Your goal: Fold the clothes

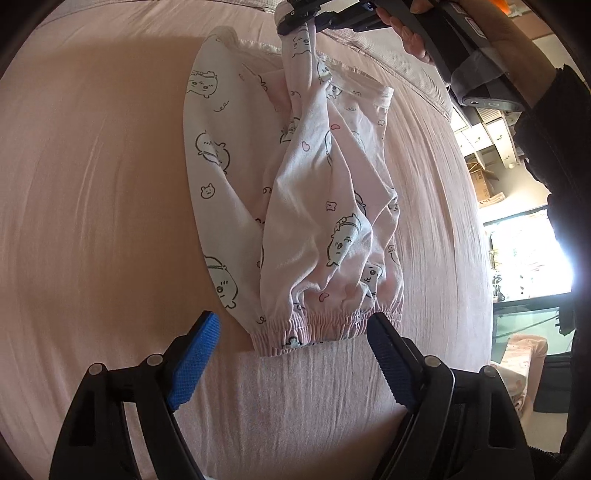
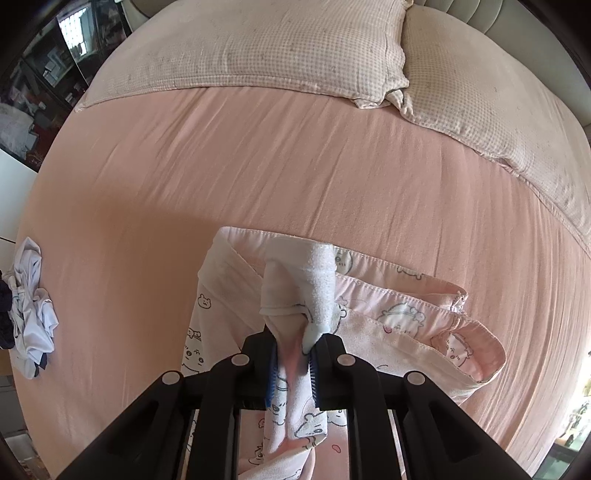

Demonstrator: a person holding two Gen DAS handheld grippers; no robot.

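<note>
Your right hand (image 1: 410, 33) reached in high over the pink bed (image 1: 92, 184), near the pillows (image 2: 258, 48), lifting one cuff of the printed pajama pants (image 1: 295, 206); the rest lay mid-bed. Only your right wrist view showed the pillows and a crumpled white garment (image 2: 31, 306) at the bed's left edge. Your right gripper (image 2: 291, 363) was clamped on that cuff. Your left gripper (image 1: 291, 358) stood wide apart, empty, just short of the elastic waistband (image 1: 314, 328).
</note>
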